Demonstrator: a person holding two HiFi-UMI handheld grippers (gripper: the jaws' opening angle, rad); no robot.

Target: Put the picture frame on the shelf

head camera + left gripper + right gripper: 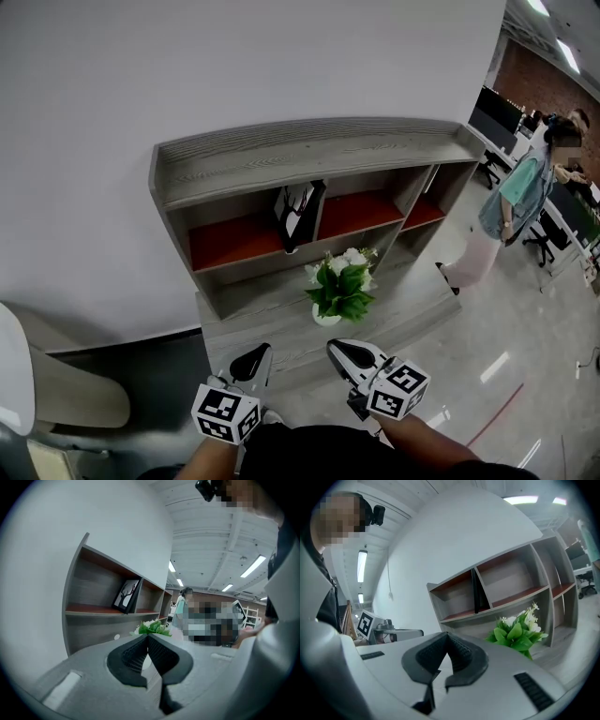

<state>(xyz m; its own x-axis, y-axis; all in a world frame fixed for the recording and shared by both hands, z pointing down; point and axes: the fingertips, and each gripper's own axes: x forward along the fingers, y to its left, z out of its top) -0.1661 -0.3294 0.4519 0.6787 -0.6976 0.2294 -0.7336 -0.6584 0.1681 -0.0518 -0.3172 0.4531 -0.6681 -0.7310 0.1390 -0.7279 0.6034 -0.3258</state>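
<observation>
Both grippers (255,356) (339,352) near shelf (309,150) front edge

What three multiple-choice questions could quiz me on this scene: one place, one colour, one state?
1. Where is the black-framed picture of a tree?
A. On the floor
B. In the grey wooden shelf unit, leftmost upper compartment, by the divider
C. Between a gripper's jaws

2. What colour are the blooms of the green leafy potted plant?
A. White
B. Red
C. Purple

3. How are the left gripper and right gripper?
A. Both wide open
B. Left shut on the plant
C. Both shut, empty

Answers: B, it stands on the red-brown board; A, pale blooms above the leaves; C, each gripper view shows jaw tips meeting, nothing between.
</observation>
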